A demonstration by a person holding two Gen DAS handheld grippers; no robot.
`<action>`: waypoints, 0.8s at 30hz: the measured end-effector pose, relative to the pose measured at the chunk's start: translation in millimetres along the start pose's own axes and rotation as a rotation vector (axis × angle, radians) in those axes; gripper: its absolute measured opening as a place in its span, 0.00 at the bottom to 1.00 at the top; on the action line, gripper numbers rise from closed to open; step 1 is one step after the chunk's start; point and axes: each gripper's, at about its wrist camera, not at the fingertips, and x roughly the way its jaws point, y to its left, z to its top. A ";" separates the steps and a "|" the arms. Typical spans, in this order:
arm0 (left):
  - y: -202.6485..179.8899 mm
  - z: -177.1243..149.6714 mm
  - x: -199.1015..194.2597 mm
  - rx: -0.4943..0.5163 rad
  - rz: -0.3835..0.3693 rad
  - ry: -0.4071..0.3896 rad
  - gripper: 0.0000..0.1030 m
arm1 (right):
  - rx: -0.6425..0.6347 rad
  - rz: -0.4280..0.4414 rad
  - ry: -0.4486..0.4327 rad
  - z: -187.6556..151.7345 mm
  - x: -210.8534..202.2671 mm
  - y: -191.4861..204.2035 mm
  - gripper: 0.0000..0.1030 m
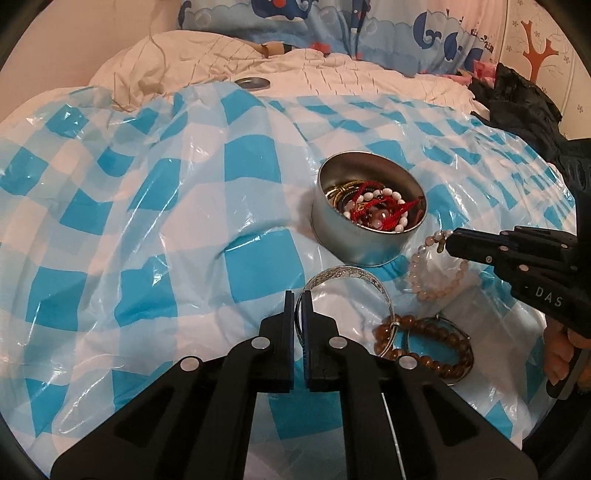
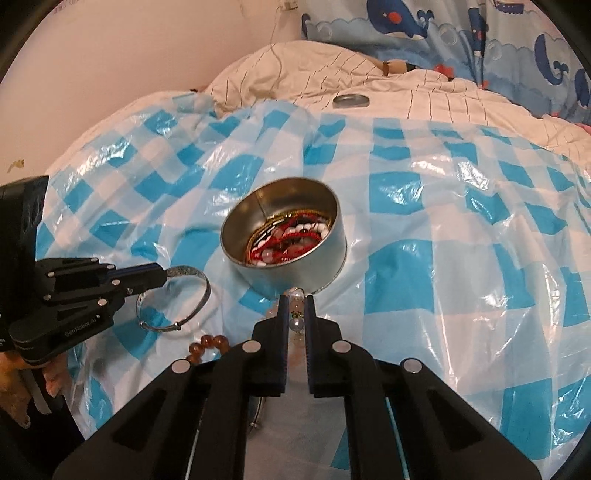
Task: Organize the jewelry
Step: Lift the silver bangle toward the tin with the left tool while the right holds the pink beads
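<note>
A round metal tin [image 1: 354,240] [image 2: 325,258] holds red cord and white bead bracelets. My left gripper [image 1: 299,299] [image 2: 164,275] is shut on the silver bangle [image 1: 354,277] [image 2: 203,291], which rests on the checked sheet in front of the tin. My right gripper [image 2: 296,301] [image 1: 448,242] is shut on the pale pink bead bracelet [image 1: 436,284] [image 2: 297,325], just in front of the tin. A brown bead bracelet [image 1: 443,354] [image 2: 207,341] and a thin silver hoop lie beside them.
A blue-and-white checked plastic sheet [image 1: 147,221] [image 2: 443,258] covers the bed. The tin's lid [image 1: 253,83] [image 2: 351,100] lies on the cream quilt behind. A black bag [image 1: 524,107] sits at the right. Whale-print pillows [image 2: 443,33] are at the back.
</note>
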 end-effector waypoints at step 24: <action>-16.7 8.0 -2.1 0.041 0.027 -0.029 0.05 | 0.035 0.035 -0.042 5.2 -12.1 -3.3 0.08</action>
